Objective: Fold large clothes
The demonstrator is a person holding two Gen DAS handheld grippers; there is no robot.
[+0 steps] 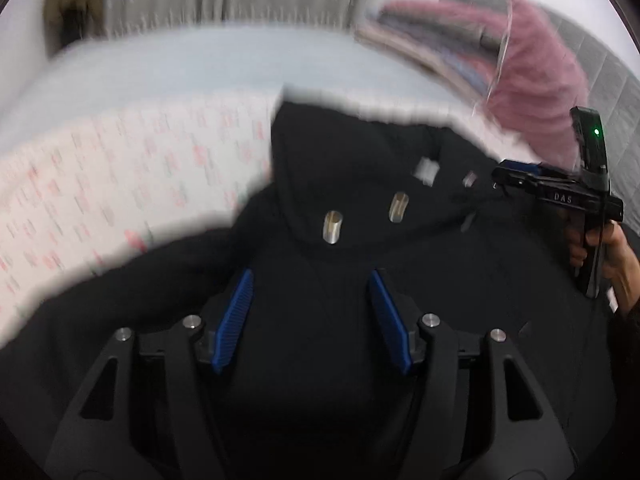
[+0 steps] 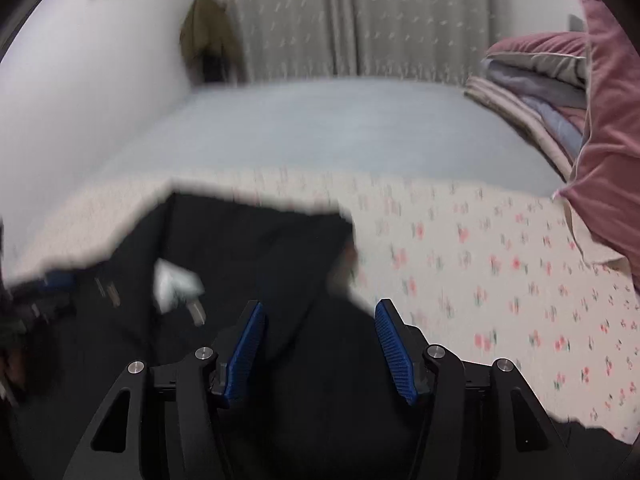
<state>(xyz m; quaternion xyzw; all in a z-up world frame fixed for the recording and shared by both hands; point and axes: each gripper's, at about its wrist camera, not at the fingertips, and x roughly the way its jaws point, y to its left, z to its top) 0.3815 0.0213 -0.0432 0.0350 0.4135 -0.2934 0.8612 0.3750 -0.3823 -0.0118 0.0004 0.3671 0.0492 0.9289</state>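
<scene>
A large black hooded garment (image 1: 360, 184) lies spread on a white floral sheet (image 1: 120, 176), with metal eyelets (image 1: 332, 226) and a white label (image 1: 426, 170) near its neck. My left gripper (image 1: 311, 280) hovers over the garment's middle, its blue pads (image 1: 236, 320) apart with only dark cloth behind them. A hand holds my right gripper (image 1: 516, 176) at the garment's right shoulder. In the right wrist view the right gripper (image 2: 320, 308) is open above the garment's edge (image 2: 260, 248), beside the label (image 2: 176, 284). Both views are blurred.
A stack of folded blankets (image 2: 532, 92) and a pink pillow (image 2: 604, 140) sit at the far right of the bed. A pale blue sheet (image 2: 320, 128) covers the far half. A curtain (image 2: 340, 20) and a hanging olive garment (image 2: 208, 36) are behind.
</scene>
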